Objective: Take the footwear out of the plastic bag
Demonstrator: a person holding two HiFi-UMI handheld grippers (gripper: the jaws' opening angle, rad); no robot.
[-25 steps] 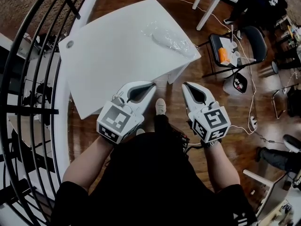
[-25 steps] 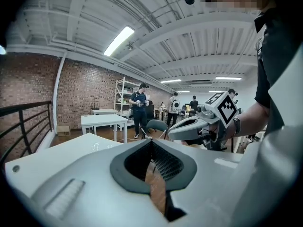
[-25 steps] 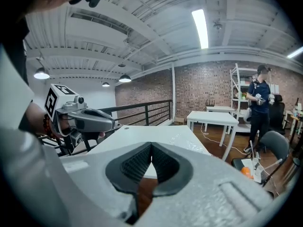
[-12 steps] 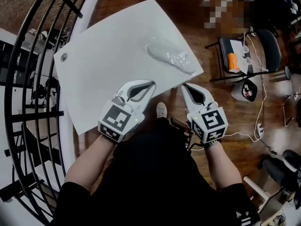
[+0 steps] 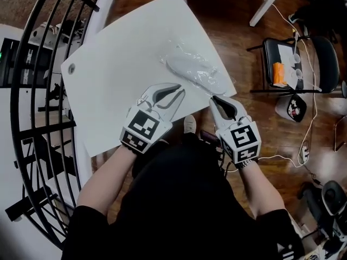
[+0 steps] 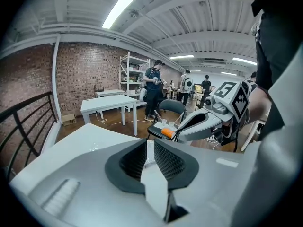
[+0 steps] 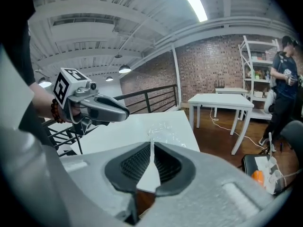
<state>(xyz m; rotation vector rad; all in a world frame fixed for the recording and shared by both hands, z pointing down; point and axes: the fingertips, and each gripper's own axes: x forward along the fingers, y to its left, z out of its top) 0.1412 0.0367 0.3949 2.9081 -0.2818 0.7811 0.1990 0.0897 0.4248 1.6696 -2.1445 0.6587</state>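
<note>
The shoe [image 5: 198, 76] sat in its clear plastic bag [image 5: 179, 56] on the white table [image 5: 119, 80], just ahead of both grippers and roughly between them. Its long axis slanted far-left to near-right, across their reach rather than along it. The left gripper [image 5: 176, 95] had just been cracking open a sliver with nothing in it, and the right gripper [image 5: 215, 99] was pinched closed and empty. I'd guess the right one was a touch nearer, just short of the bag's near end.
</note>
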